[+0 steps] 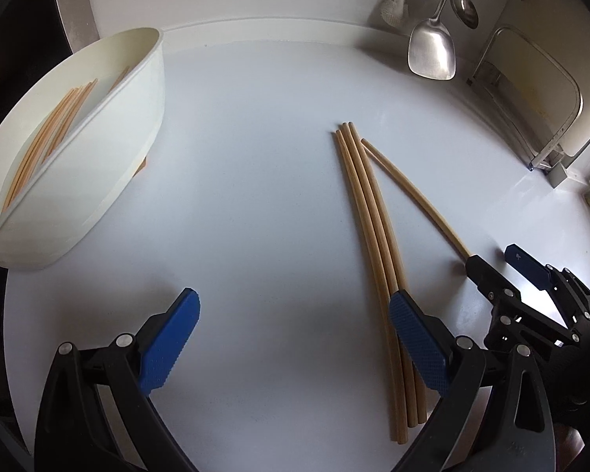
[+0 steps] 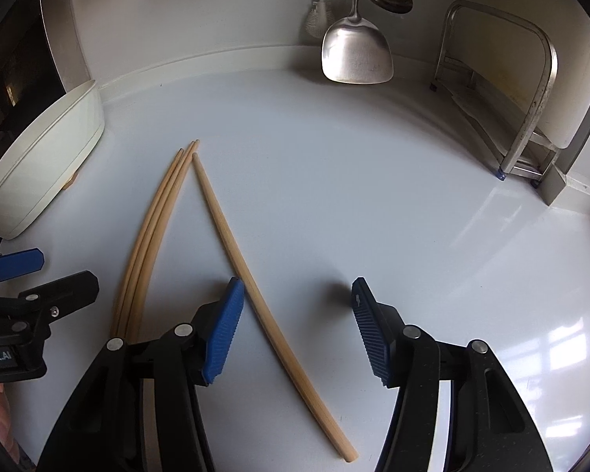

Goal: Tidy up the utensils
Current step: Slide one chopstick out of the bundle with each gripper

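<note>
Both views sharp in the centre, no motion blur. Heavy fisheye: the countertop (image 1: 255, 181) bulges into a dome, its back edge curves, the chopsticks (image 1: 373, 236) bow, black vignette fills the corners. Light is soft daylight from the right: window reflections glare on the counter's lower right in the right wrist view, with a broad sheen streak above them. Left side falls off darker. Soft diffuse shadows lie under the left gripper (image 1: 293, 338) and the right gripper (image 2: 297, 326), with a small dark blot near one blue pad. The hanging metal spatula (image 2: 356, 51) shows a mild highlight. Colour cast cool, bluish-grey; exposure moderate.
</note>
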Motion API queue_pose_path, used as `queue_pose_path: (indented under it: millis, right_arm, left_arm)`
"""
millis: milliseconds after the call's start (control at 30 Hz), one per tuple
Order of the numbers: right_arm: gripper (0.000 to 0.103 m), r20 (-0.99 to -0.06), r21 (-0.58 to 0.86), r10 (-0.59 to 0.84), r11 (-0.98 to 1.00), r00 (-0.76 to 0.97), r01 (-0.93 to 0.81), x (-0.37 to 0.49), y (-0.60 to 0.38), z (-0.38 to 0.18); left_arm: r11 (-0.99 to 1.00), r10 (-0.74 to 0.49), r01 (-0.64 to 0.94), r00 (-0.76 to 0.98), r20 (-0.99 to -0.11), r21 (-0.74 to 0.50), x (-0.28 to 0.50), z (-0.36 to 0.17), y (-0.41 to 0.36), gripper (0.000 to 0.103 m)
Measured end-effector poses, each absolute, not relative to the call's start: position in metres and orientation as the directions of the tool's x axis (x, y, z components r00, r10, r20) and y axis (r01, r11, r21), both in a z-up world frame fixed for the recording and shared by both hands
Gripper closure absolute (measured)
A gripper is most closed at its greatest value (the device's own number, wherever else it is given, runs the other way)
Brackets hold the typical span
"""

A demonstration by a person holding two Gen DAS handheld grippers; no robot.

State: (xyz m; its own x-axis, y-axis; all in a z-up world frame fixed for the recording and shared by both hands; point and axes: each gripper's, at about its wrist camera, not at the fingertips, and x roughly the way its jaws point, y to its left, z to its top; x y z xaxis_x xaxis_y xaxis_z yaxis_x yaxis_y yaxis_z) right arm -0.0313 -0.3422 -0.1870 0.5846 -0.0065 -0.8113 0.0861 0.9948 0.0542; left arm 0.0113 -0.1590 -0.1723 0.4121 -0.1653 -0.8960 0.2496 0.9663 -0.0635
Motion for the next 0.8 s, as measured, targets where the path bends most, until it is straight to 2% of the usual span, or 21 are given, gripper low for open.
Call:
queue_pose_path:
  millis: [800]
  right_arm:
    - [0.047,-0.805,0.084,0.008,0.991,0.594,0.101,-0.035,-0.354,-0.186]
  left_arm:
    - [0.972,-0.116,0.236,0.402,-0.908,-0.020,0.009,-0.184,-0.157,0.005]
